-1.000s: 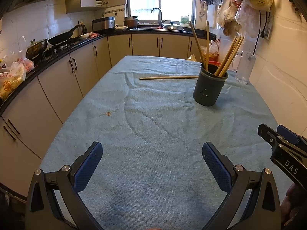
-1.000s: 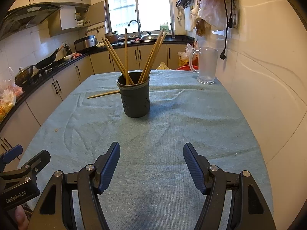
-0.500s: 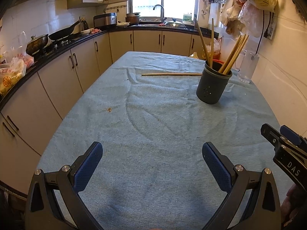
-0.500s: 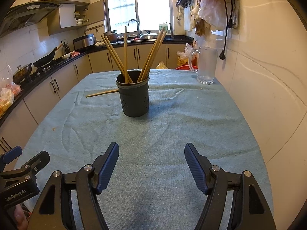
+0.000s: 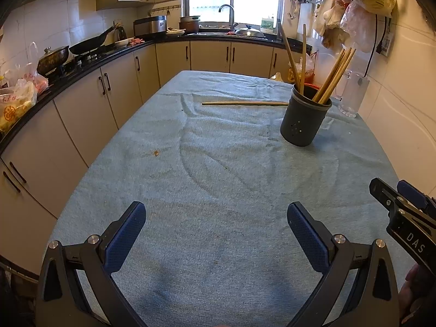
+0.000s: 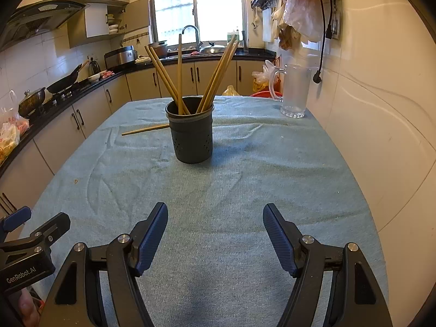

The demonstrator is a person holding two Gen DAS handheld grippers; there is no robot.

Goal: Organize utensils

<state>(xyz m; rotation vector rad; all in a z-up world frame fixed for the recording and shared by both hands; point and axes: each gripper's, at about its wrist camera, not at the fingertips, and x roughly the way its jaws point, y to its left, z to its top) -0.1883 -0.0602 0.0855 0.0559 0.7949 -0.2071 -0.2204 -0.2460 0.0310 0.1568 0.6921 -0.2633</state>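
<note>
Left gripper [image 5: 215, 223] and right gripper [image 6: 215, 226] both hung over the near end of the blue cloth [image 6: 245, 179], jaws spread wide, nothing between them. Mid-table stood the dark holder [image 6: 190, 139] upright, chopsticks [image 6: 218, 73] leaning inside. One loose chopstick [image 5: 245, 103] lay flat just behind it. Glass mug [image 6: 295, 94] sat at the far right.

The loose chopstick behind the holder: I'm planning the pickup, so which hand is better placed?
Probably left: the chopstick runs leftward from the holder, which partly blocks the right gripper's line.
</note>
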